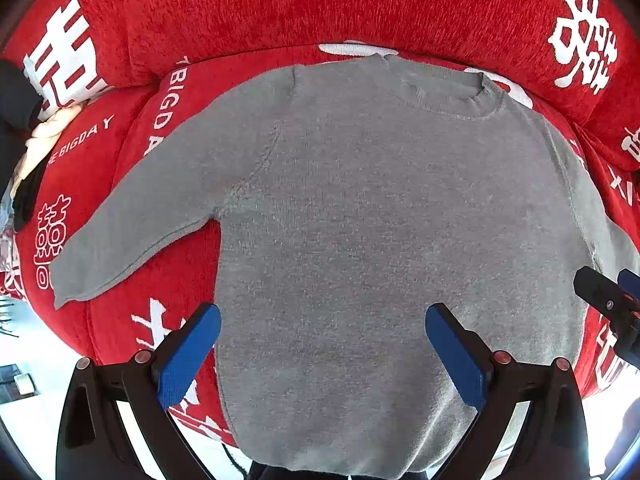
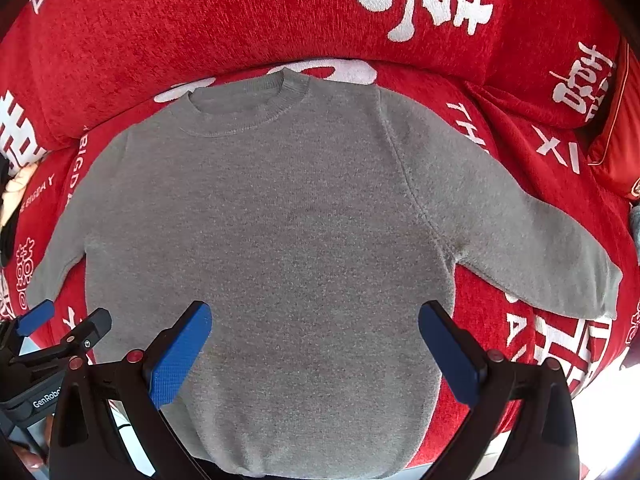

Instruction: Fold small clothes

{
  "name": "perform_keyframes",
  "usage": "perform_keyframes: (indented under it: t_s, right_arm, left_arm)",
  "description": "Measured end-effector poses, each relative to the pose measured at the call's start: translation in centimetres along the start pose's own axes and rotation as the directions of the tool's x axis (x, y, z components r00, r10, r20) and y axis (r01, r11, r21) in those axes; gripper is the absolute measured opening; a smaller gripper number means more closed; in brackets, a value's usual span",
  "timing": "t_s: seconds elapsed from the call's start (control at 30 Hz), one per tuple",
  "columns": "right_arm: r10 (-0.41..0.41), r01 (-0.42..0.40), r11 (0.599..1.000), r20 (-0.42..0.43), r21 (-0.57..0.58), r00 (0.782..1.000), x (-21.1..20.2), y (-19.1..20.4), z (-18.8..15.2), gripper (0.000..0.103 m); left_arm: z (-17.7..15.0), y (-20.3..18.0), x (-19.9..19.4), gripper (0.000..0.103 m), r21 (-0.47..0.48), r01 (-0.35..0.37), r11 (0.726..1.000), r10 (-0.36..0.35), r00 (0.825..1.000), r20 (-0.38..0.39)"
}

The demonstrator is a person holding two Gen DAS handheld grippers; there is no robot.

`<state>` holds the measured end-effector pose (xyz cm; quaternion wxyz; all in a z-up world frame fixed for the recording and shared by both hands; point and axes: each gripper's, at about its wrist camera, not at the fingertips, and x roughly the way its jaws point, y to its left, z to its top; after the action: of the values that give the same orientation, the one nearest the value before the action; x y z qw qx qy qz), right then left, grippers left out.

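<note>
Lies flat on the red sofa seat (image 1: pixel 132 312): a small grey sweater (image 1: pixel 360 216), face up, spread out wide. Points its neck hole (image 1: pixel 452 92) toward the back cushions (image 1: pixel 280 8), right by the seat's back edge. Hangs its bottom hem over the seat's front edge, nearest the cameras. Runs long from front edge to back edge, straight up and down in both views. Sticks one sleeve (image 1: pixel 132 224) out toward the seat's left side, slanting down toward the front. Sticks the other sleeve (image 2: pixel 532 240) out toward the right side, slanting the same way.

Hovers over the lower left part of the sweater: the left gripper (image 1: pixel 322 320), blue fingers (image 1: pixel 188 356) spread wide apart, nothing between them. Hovers over the lower right part: the right gripper (image 2: pixel 314 318), its blue fingers (image 2: pixel 450 356) spread wide too, gripping nothing.

Sits by the seat's far left side: a pile of pale and dark cloth (image 1: pixel 44 132)
</note>
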<state>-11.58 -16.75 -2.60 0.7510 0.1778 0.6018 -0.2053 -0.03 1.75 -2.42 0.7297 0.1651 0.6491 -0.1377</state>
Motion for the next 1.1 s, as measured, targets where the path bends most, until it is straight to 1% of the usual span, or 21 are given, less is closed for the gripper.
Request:
perform_keyframes:
  t_s: [1.1]
  right_arm:
    - [0.001,-0.001,1.0,-0.011,-0.007,1.0,0.34,-0.13,-0.21,0.103]
  left_arm:
    - [-0.31,0.53,0.2,0.102,-0.011,0.008,1.0,-0.008,1.0,0.0]
